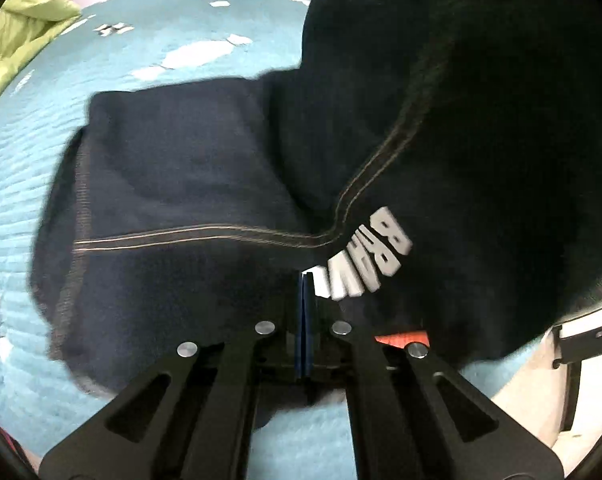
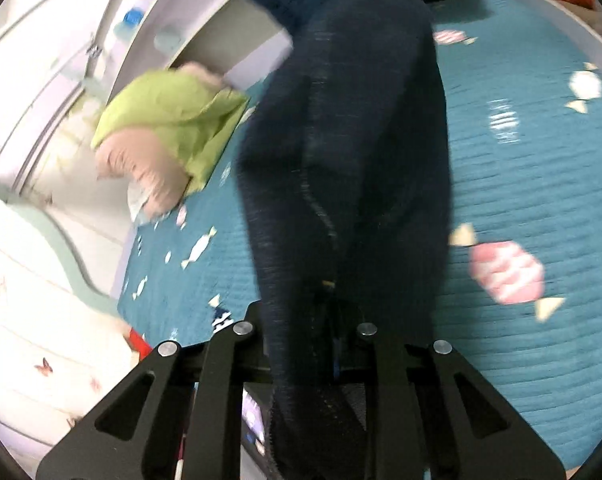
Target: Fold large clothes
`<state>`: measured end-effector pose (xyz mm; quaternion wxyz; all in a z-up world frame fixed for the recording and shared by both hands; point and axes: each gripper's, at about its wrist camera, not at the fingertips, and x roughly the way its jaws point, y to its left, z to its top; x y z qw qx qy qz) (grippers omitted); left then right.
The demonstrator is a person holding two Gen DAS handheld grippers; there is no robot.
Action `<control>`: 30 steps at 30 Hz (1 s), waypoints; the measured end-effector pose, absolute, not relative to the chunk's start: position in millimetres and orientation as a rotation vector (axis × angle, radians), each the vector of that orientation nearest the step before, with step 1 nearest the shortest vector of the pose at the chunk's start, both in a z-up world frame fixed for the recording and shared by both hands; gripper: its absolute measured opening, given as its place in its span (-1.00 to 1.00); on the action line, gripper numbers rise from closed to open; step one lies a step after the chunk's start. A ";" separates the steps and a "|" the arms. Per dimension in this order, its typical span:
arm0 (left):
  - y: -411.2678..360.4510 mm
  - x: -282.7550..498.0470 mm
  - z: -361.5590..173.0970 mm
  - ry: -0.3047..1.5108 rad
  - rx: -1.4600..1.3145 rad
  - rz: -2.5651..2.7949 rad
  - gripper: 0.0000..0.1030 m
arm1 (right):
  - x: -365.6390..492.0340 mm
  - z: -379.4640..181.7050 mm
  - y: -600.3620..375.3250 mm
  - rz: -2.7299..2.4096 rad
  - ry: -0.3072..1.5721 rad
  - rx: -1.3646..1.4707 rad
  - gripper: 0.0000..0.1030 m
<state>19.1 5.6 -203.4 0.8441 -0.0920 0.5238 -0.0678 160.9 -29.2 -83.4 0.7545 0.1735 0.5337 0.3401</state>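
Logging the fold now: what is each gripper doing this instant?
Left gripper: jaws shut; whether they pinch the dark garment cannot be told.
Right gripper: shut on the dark garment, which hangs up from its jaws.

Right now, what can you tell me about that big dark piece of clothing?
The dark garment is navy, soft-looking knit cloth with pale double stitching along its seams and chunky white letters printed near one edge. Part of it lies folded on the teal quilted bedspread; the rest is lifted in a drooping fold. The left tongs are shut on its edge beside the letters. In the right wrist view, a long strip of it runs between the right tongs.
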 end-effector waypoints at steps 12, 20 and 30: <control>169.5 -35.4 -210.7 1.172 -0.402 0.214 -0.98 | 160.6 -181.9 123.6 0.680 1.380 0.190 -0.25; 227.0 -49.5 -196.4 1.128 -0.444 0.362 -0.97 | 160.5 -203.3 138.6 0.927 1.577 0.464 0.29; 163.8 4.9 -146.4 1.001 -0.438 0.015 -0.97 | 112.3 -142.9 23.6 0.680 1.183 0.092 -0.54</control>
